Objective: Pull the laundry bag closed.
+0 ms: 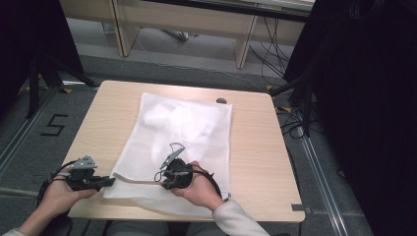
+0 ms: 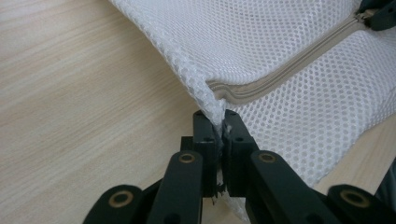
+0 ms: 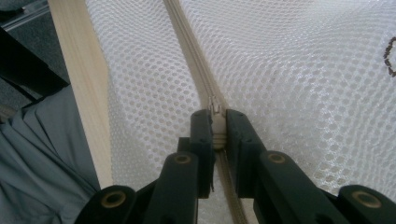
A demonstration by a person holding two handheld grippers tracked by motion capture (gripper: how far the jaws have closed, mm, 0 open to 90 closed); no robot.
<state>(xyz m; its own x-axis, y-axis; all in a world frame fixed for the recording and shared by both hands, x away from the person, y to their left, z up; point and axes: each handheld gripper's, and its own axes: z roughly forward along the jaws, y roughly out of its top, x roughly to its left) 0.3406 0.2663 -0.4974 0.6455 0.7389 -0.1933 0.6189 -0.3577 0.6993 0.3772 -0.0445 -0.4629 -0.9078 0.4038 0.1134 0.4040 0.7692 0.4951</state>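
Two claws: both mine, both clamped on the mesh bag [image 1: 182, 132], which lies flat on the table [image 1: 255, 147].
Left claw [image 2: 220, 122]: I pinch the bag's corner edge, where the zipper [image 2: 280, 77] ends.
Right claw [image 3: 217, 122]: I grip the zipper pull [image 3: 215, 122], near the table's front edge.
Writing: a "5" on the floor [image 1: 53, 125].

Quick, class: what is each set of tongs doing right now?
Left tongs: closed on the corner of the mesh bag.
Right tongs: closed on the zipper pull of the mesh bag.
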